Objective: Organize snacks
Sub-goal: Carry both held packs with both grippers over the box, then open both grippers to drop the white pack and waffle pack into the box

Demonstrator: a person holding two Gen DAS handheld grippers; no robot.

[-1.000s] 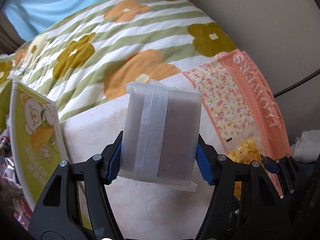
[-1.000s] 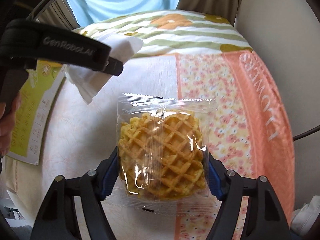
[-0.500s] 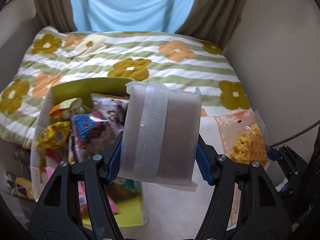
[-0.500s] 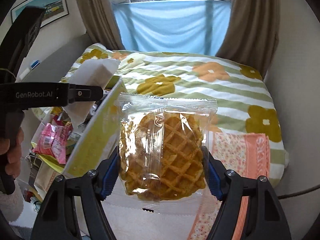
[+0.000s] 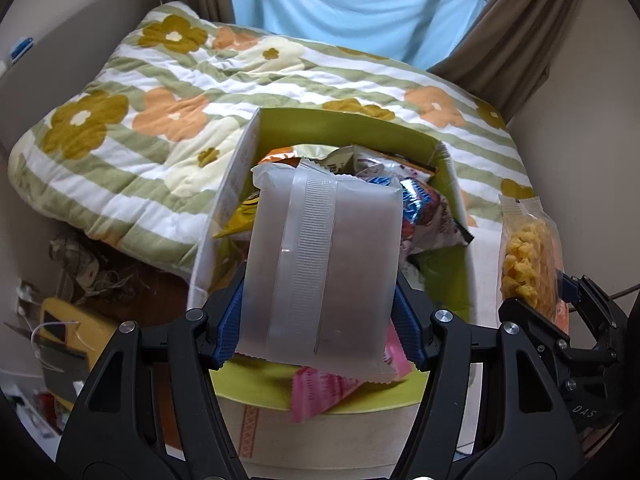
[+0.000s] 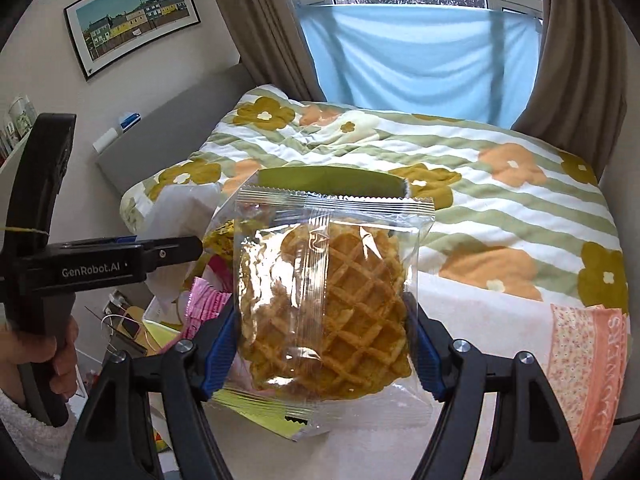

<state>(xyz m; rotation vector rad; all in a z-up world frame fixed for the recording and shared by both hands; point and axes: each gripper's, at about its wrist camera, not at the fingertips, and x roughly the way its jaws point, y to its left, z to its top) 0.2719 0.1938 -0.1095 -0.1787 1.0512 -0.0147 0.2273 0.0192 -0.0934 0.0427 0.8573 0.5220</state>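
Observation:
My left gripper (image 5: 318,326) is shut on a frosted white snack packet (image 5: 324,268) with a seam down its middle, held above an open green snack box (image 5: 448,152) filled with several packets. My right gripper (image 6: 320,344) is shut on a clear waffle packet (image 6: 332,304), held in the air to the right of the box (image 6: 332,178). The waffle packet also shows at the right edge of the left wrist view (image 5: 528,256). The left gripper and its white packet (image 6: 180,204) show at the left of the right wrist view.
The box stands on a bed with a striped flower quilt (image 5: 132,128) and a pink FLOWERS towel (image 6: 592,360). Clutter and a yellow object (image 5: 68,328) lie on the floor at left. Curtains and a blue sheet (image 6: 416,56) hang behind.
Both grippers have swung left and tilted up with their packets. The left one now hovers over the box opening; the right one has come closer to the box.

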